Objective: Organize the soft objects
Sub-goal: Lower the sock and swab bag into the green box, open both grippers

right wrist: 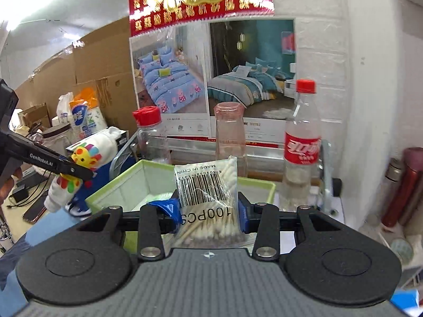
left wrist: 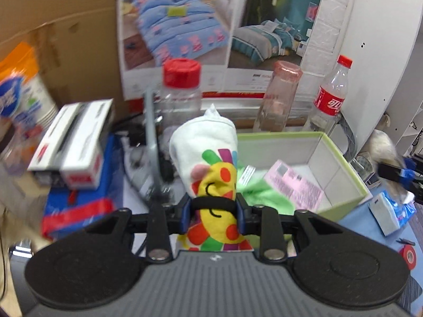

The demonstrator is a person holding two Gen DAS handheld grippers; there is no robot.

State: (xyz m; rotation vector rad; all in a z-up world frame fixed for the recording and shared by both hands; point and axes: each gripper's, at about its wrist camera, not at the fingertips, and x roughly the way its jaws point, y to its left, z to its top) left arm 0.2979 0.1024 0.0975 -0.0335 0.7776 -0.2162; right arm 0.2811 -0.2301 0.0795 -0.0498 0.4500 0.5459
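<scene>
gripping a rolled white towel (left wrist: 208, 158) printed with a bright cartoon sun, the left gripper (left wrist: 212, 208) has its fingers closed narrowly around the towel's lower half, holding it upright in the air, just left of an open green box (left wrist: 343, 163). a green cloth (left wrist: 261, 192) and a pink packet (left wrist: 296, 185) lie inside the box. the right gripper (right wrist: 208, 216) pinches a clear bag of cotton swabs (right wrist: 208, 185) between its blue pads, above the box's near rim. three bottles stand behind the box: a red-capped jar (right wrist: 152, 134), a pink glass bottle (right wrist: 230, 134) and a cola bottle (right wrist: 301, 142).
</scene>
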